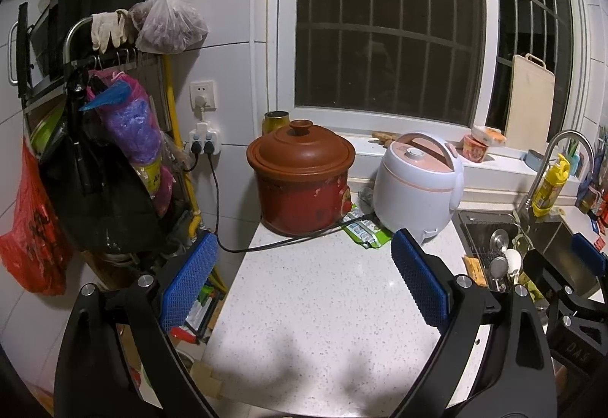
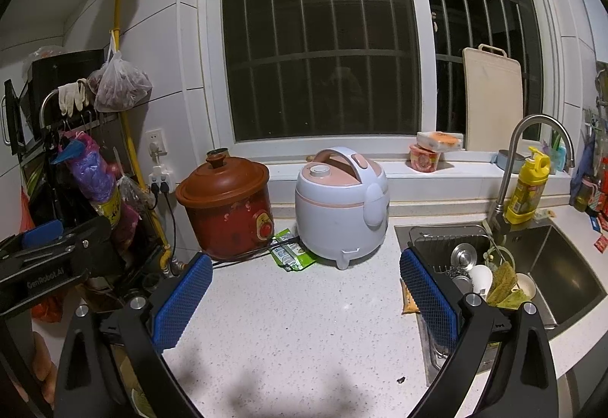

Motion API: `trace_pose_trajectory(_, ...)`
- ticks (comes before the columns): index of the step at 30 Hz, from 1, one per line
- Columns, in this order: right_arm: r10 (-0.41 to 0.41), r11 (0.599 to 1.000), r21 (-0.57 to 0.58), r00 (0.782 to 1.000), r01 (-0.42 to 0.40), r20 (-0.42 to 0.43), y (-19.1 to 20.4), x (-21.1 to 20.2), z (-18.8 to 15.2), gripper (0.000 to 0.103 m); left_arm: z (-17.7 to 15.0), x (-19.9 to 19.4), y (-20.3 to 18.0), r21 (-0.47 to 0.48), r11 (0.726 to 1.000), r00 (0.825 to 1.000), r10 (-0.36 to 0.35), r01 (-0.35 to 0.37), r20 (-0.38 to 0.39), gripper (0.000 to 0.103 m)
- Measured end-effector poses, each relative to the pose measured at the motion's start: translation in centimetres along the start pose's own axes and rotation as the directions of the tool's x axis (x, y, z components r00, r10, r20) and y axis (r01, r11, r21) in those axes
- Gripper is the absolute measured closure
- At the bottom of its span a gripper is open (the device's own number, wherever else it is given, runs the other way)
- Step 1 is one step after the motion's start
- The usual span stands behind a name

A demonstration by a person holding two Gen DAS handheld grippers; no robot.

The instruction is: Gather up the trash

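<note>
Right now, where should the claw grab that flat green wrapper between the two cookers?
Take the flat green foil wrapper by its front edge, which pokes out toward you. Come low from the front with the open right claw; pots crowd its sides, and a black cord crosses it.

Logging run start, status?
Left gripper and right gripper open, empty. Green crumpled wrapper wedged between red ceramic cooker and white rice cooker; black cord crosses it.

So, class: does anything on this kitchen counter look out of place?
Yes. A crumpled green wrapper lies wedged between the brown pot and rice cooker, and an orange wrapper sits at the sink's edge.
</note>
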State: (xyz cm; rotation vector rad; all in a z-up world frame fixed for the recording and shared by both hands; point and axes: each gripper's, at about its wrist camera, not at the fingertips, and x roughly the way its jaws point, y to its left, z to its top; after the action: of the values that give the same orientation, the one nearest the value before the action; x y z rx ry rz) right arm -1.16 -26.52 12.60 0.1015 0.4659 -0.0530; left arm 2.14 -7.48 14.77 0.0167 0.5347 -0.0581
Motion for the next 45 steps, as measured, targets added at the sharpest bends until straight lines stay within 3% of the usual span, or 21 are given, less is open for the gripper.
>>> trace_pose_trajectory(45,-0.008,1.0,0.015,1.0,0.008,-0.007,-1.1,-0.8,-0.6,0.005,-0.9,0.5,0.2,0.044,0.998,0.999,-0.047,0.047,-0.02,0.013)
